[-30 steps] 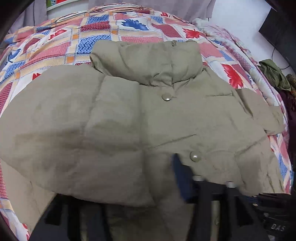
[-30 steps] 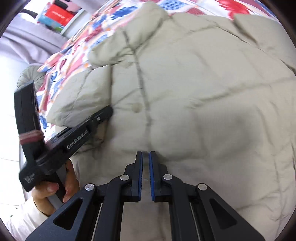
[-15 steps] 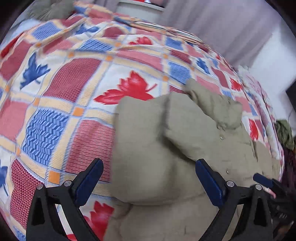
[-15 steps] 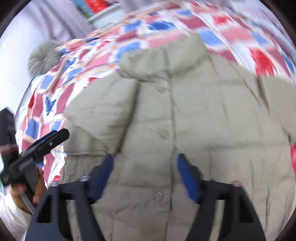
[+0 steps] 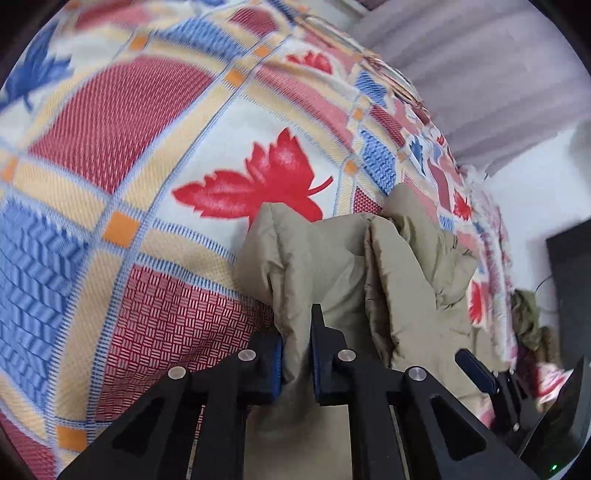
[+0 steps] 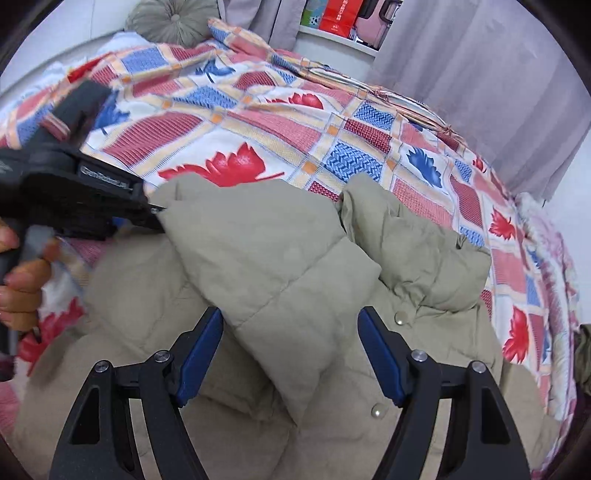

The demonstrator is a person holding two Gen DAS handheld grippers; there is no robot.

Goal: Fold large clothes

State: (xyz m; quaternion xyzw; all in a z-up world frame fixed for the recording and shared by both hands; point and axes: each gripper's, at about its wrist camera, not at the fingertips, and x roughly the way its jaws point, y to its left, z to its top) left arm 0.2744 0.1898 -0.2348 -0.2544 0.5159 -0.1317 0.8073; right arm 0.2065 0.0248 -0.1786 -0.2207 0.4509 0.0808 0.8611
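A beige puffy jacket (image 6: pixel 280 258) with pearl snap buttons lies front up on the bed, its collar (image 6: pixel 417 236) toward the far side. One sleeve (image 5: pixel 314 258) is folded in over the chest. My left gripper (image 5: pixel 297 347) is closing on the end of that sleeve, and its pads pinch a fold of the fabric. In the right wrist view the left gripper (image 6: pixel 159 216) comes in from the left, held by a hand (image 6: pixel 22 284). My right gripper (image 6: pixel 291 354) hovers open above the jacket's chest, its blue pads clear of the fabric.
A patchwork quilt (image 6: pixel 229 122) with red and blue leaves covers the bed. A round grey cushion (image 6: pixel 173 22) lies at its far corner, below a shelf with a red bag (image 6: pixel 340 14) and grey curtains (image 6: pixel 480 74). Dark clothes (image 5: pixel 528 317) are heaped past the right edge.
My left gripper swung left to the sleeve's end and closed on it. My right gripper opened from shut, rolled and drew back from the jacket's middle.
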